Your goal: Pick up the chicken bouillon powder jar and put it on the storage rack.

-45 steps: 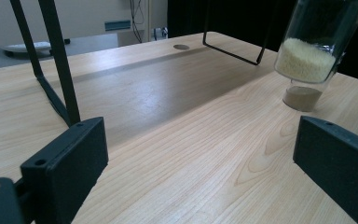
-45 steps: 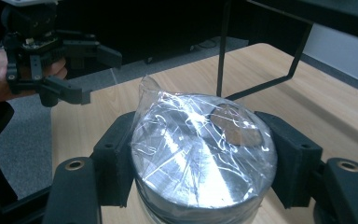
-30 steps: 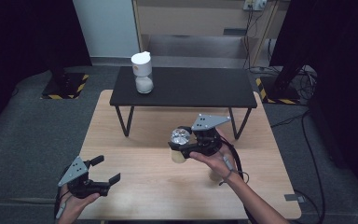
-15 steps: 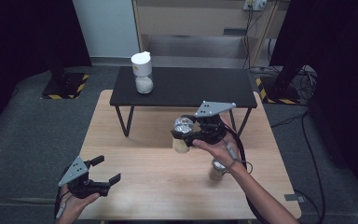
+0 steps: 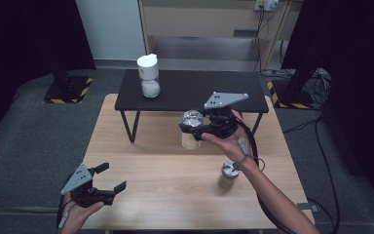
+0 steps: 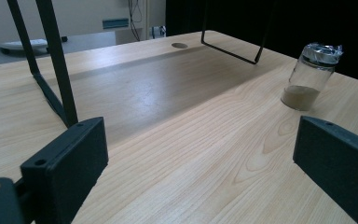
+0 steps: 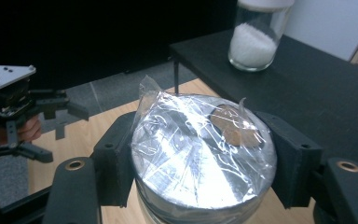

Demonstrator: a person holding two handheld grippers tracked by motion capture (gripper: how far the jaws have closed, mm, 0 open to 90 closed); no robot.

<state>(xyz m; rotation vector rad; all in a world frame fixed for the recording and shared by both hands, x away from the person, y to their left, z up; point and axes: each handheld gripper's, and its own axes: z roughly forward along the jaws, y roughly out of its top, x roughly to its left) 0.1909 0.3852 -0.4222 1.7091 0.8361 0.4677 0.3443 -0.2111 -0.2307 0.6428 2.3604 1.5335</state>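
My right gripper (image 5: 191,130) is shut on a glass jar (image 5: 190,140) with a crinkled clear-film cover, held in the air just in front of the black low table (image 5: 195,90). In the right gripper view the jar's film top (image 7: 203,154) sits between both pads, which press its sides. A second, smaller film-topped jar (image 5: 229,174) with brownish powder stands on the wooden table (image 5: 156,161) under my right forearm; the left gripper view has this small jar (image 6: 311,77) at far right. My left gripper (image 5: 113,176) rests open at the front left, its jaws (image 6: 200,158) wide apart with nothing between them.
A white-capped jar (image 5: 149,75) of white grains stands on the black low table's left part, also the white-grain jar (image 7: 256,32) in the right gripper view. The low table's thin metal legs (image 6: 58,70) stand on the wooden table. Dark floor surrounds the table.
My right gripper has risen with the jar and drifted toward the black table, uncovering the smaller jar beneath the forearm. The left gripper has stayed put.
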